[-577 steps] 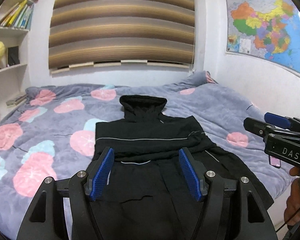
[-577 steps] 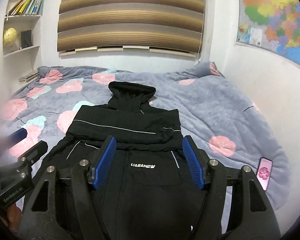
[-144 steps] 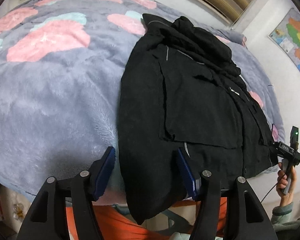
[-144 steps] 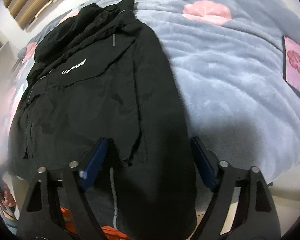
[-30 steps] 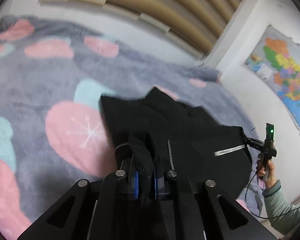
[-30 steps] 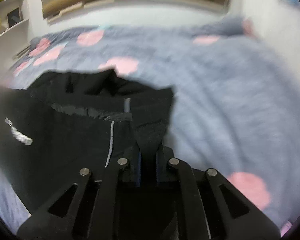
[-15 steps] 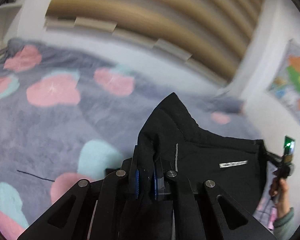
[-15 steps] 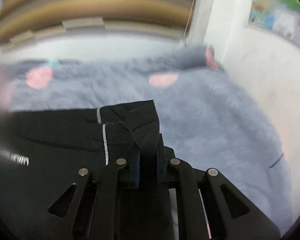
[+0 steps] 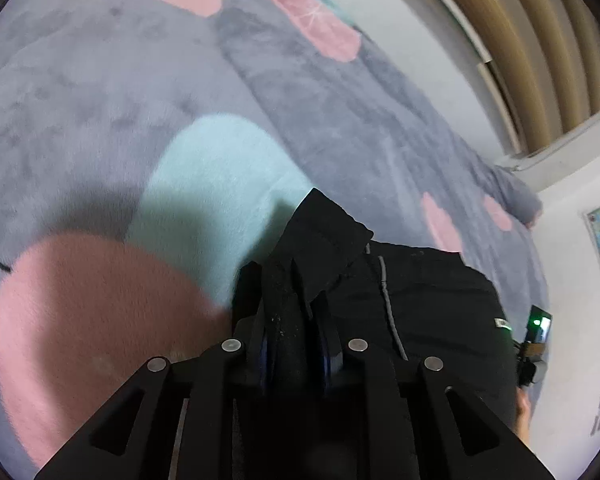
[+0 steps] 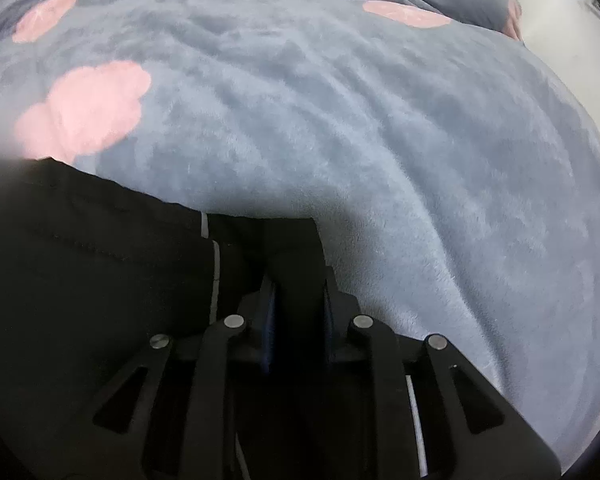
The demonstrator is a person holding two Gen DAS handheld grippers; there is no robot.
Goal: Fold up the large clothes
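Bedroom; grey floral blanket [image 9: 80, 92] covers bed, slatted blind [image 9: 540, 40] beyond. Black jacket [image 9: 428, 300] lies on blanket, folded edge running crosswise between both hands. Left gripper [image 9: 294, 280] at jacket's left corner, pointing steeply down; jaws opening, fabric between pads, grip easing. Right gripper [image 10: 296, 276] at right corner of same edge [image 10: 100, 248]; jaws opening, cloth between pads. Garment bulk lies behind and inboard of each tool. Judgement: both corners being set down; clean withdrawal calls for backing out along fingers' own line, away from the cloth.
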